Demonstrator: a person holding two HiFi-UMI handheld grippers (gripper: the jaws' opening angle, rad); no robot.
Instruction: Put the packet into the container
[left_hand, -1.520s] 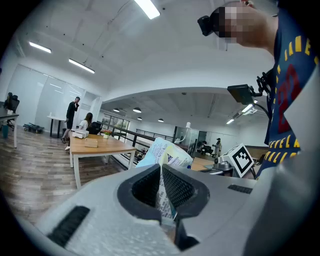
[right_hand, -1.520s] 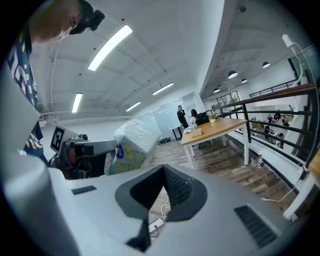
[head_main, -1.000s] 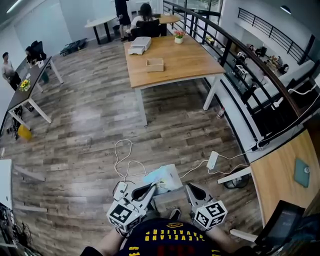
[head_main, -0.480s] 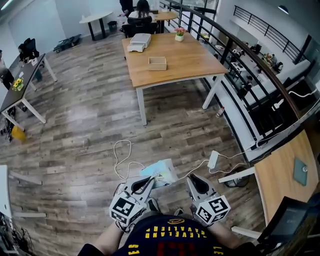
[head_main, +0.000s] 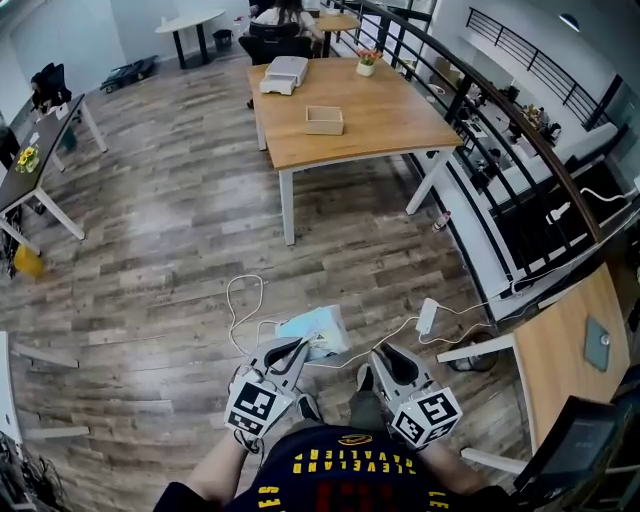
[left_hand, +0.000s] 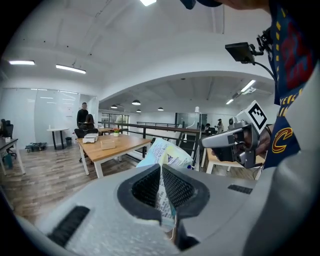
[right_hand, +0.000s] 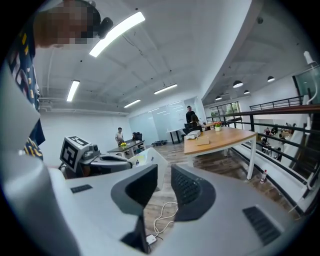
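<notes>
Wood-plank floor separates the person from the far tabletop (head_main: 385, 120) holding the container (head_main: 324, 120), so this looks like the carrying step: left claw (head_main: 298, 350) pinches the packet (head_main: 318, 330), right claw (head_main: 383, 362) is spread and empty, and next the packet must be brought across and lowered in.

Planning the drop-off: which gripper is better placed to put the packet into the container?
Left. The left gripper is shut on the packet; the right gripper is open and empty. The container sits on the wooden table ahead, far from both.
</notes>
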